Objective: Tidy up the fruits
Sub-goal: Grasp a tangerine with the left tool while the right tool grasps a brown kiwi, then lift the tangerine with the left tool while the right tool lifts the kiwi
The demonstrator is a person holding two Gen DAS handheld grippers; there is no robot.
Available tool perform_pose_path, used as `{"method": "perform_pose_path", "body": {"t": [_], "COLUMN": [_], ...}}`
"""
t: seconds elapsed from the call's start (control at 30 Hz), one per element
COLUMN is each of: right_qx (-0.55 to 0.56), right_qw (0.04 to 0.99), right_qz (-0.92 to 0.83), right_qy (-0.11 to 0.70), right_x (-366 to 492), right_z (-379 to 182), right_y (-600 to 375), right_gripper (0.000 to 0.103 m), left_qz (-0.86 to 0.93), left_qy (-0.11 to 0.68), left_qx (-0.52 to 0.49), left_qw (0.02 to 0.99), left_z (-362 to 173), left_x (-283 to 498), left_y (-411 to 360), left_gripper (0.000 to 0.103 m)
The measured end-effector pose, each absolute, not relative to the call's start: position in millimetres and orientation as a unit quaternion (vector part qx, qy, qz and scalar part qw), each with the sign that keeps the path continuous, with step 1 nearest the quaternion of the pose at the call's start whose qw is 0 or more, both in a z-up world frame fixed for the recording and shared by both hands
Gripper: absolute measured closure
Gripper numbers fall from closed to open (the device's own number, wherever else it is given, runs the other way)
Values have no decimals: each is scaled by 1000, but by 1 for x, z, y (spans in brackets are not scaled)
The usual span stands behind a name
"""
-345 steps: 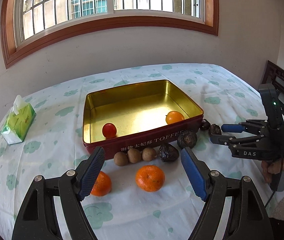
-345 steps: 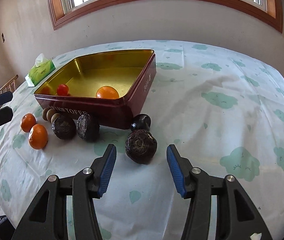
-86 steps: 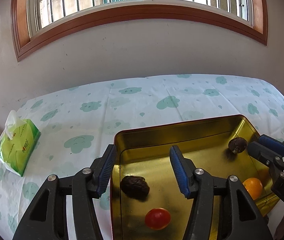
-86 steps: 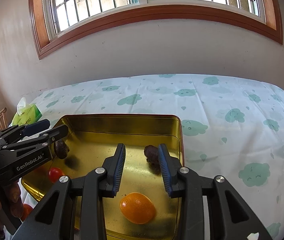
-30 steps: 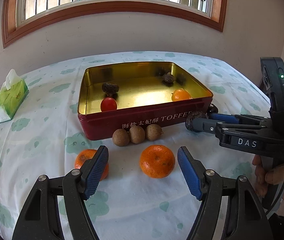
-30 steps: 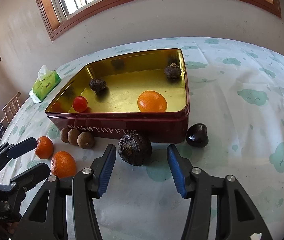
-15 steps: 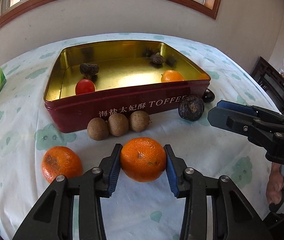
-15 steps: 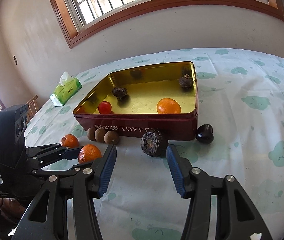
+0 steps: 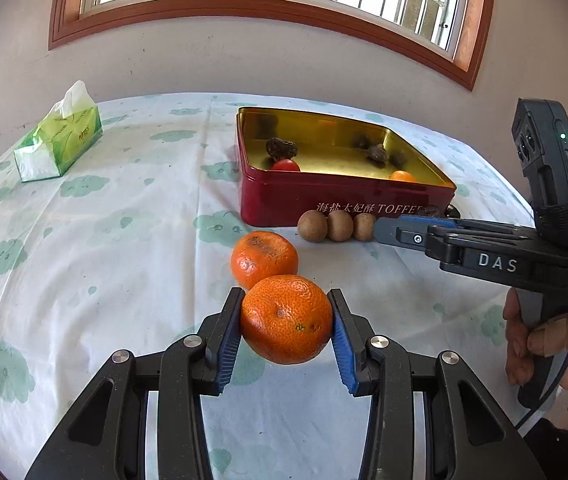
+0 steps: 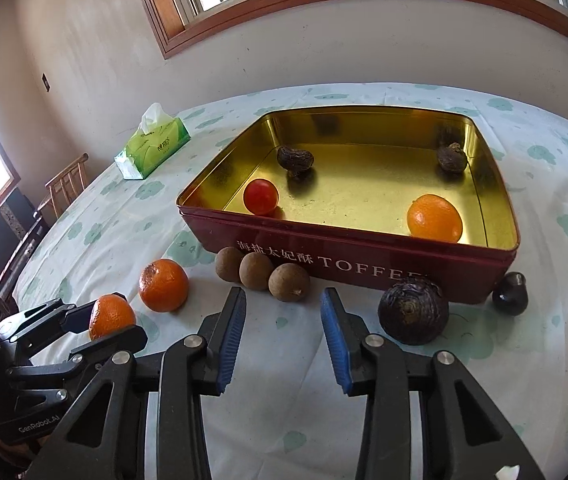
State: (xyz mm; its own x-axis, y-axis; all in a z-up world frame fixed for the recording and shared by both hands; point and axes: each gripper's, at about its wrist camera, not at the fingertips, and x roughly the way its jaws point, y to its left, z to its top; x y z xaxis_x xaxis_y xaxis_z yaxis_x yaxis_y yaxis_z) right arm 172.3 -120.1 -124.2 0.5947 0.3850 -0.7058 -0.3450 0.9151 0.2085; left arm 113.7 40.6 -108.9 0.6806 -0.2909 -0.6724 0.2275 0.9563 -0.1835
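Note:
My left gripper (image 9: 286, 320) is shut on an orange tangerine (image 9: 286, 318), held just above the cloth; it also shows in the right wrist view, where the left gripper (image 10: 111, 320) sits at the lower left. A second tangerine (image 9: 263, 258) lies right behind it. My right gripper (image 10: 281, 296) is closing with nothing gripped. The nearest of three brown longans (image 10: 288, 282) lies at its fingertips, untouched by the pads. The red toffee tin (image 10: 364, 256) holds a cherry tomato (image 10: 260, 196), an orange (image 10: 435, 218) and two dark fruits.
A large dark round fruit (image 10: 412, 314) and a small dark one (image 10: 510, 294) lie against the tin's front wall. A green tissue pack (image 10: 153, 146) sits at the far left of the table. A wooden chair (image 10: 65, 184) stands beyond the table's left edge.
The left gripper has swung left with the tangerine in its pads. The right gripper has shifted left, from the large dark fruit to the longans, and its jaws have narrowed.

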Motion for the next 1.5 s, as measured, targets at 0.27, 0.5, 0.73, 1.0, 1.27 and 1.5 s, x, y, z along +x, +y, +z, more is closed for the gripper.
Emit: {"method": "perform_pose_path", "body": {"t": [0.27,0.5,0.73,1.0,1.27,1.5], "right_qx": [8,7,10,63,65,69], "right_qw": [889,890,921,924,930,937], "right_qz": [175,168,132,67,70,72], "right_qy": [423,424,366,370,355,334], "right_x": [191,195,137,108,101,97], "right_z": [-139,-139,-112,-125,-122,-110], "right_y": [-110,-108,-146,-205,-210,-214], "right_gripper": [67,79,79,79,79,79], "left_qz": [-152,-154,-159,-163,-144,-138], "left_qy": [373,383,377,374,380,363], "left_qx": [-43,-55,-37,-15,-17,0], "left_qw": [914,909,912,913,913,921], "left_z": [-110,-113,-106,-102,-104,-91], "left_x": [115,118,117,119,119,118], "left_y": [39,42,26,-9,-27,-37], "left_gripper": [61,61,61,61,61,61]}}
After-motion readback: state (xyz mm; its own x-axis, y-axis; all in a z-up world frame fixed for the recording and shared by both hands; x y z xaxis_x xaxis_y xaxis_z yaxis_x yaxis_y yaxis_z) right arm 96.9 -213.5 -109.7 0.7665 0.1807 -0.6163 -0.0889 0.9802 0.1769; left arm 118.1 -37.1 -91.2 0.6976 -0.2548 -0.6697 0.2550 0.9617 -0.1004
